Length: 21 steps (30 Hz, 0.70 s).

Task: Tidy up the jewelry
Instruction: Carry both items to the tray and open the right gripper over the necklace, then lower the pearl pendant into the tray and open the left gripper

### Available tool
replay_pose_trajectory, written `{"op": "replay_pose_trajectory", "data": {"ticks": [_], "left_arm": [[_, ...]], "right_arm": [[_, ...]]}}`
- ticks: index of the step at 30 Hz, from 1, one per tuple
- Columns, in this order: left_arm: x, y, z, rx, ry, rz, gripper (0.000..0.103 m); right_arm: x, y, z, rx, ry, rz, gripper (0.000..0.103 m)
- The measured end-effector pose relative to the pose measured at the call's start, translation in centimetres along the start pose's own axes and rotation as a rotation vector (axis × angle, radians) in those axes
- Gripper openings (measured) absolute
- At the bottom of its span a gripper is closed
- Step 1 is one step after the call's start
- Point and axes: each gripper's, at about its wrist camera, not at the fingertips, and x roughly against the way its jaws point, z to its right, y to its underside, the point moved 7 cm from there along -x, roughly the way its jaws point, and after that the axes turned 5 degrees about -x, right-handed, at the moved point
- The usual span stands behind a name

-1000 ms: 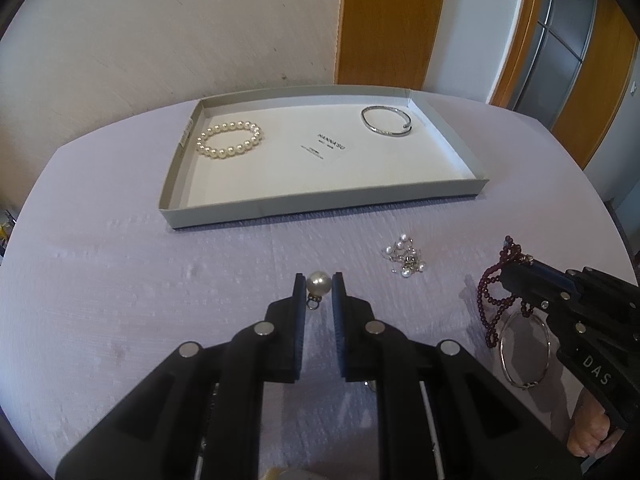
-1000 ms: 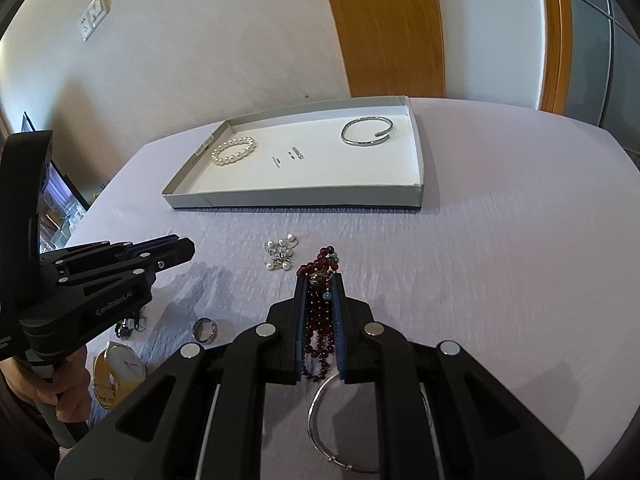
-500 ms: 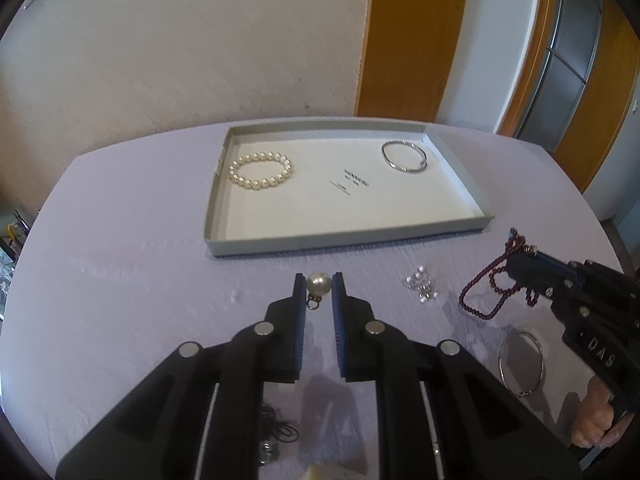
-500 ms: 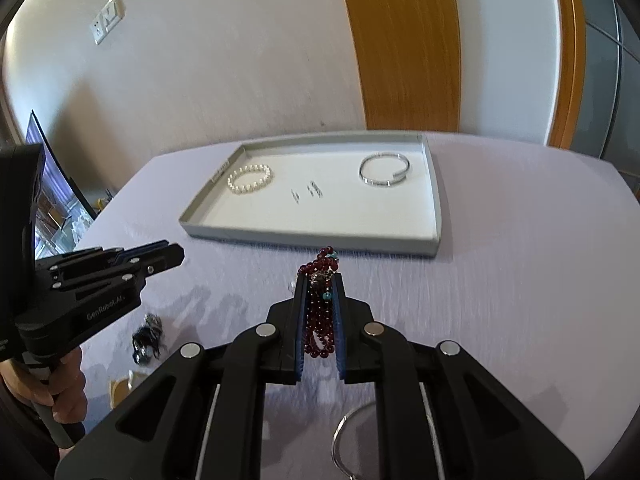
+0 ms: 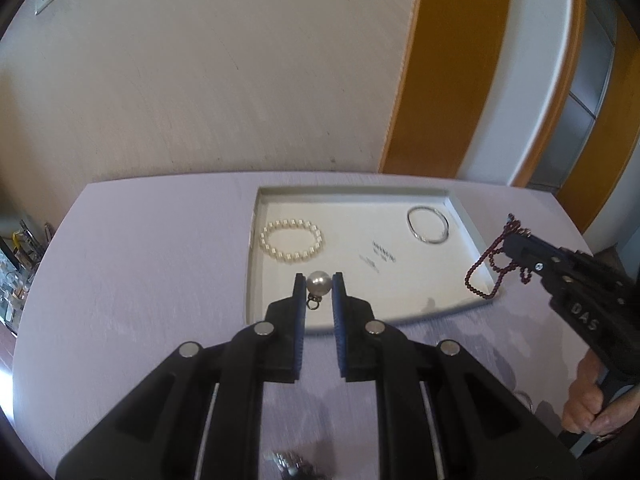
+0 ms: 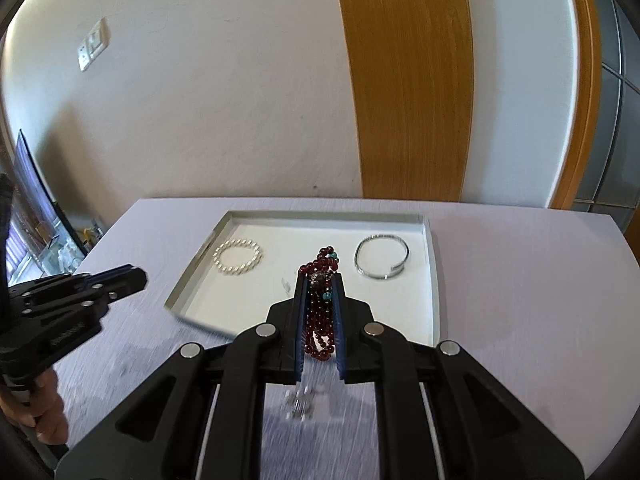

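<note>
Both pieces have come up off the worktop [image 5: 132, 280] since the earlier frames and now ride toward the tray [image 5: 252, 288], which looms larger and nearer in both views. We are mid-carry: the pearl [image 5: 319, 283] sits pinched between the tips of the left gripper [image 5: 319, 286], its small ring hanging just below, the fingers narrow and pressing on either side. The beads [image 6: 320, 312] are clamped in the right gripper [image 6: 320, 300], fingers nearly closed on the bunched strand, a loop poking out past the tips and more dangling beneath.

From the left view the pearl looks to be over the tray's near left corner, with the pearl bracelet [image 5: 291, 239] just beyond. The beads appear over the tray's middle, between that bracelet and the bangle [image 6: 382, 256].

Next, we judge, each hand must lower over a bare patch of the tray and ease its fingers apart, keeping the beads clear of the bangle and stopping the pearl from rolling.
</note>
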Motion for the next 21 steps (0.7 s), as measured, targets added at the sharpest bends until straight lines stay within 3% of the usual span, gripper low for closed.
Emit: {"op": "replay_pose_trajectory", "data": {"ticks": [10,12,14,21], "left_arm": [[-3.7,-2.7,-0.7,-0.002,0.006,-0.026,0.013],[-4.7,-2.8,-0.4,-0.003,0.013,-0.036,0.013],[-5.5,-2.9,-0.2,-0.004,0.021,-0.046,0.013],[-8.1,-3.1,0.8,-0.016,0.030,-0.072,0.013]], "right_arm": [[-5.1,-1.2,2.1,-0.009,0.044,-0.055,0.013],[-5.7,-0.8,2.2,0.001,0.048,-0.070,0.017],[-5.9,-0.7,2.3,0.005,0.044,-0.071,0.038],[-6.0,-0.1,2.6,0.019,0.033,-0.068,0.040]]}}
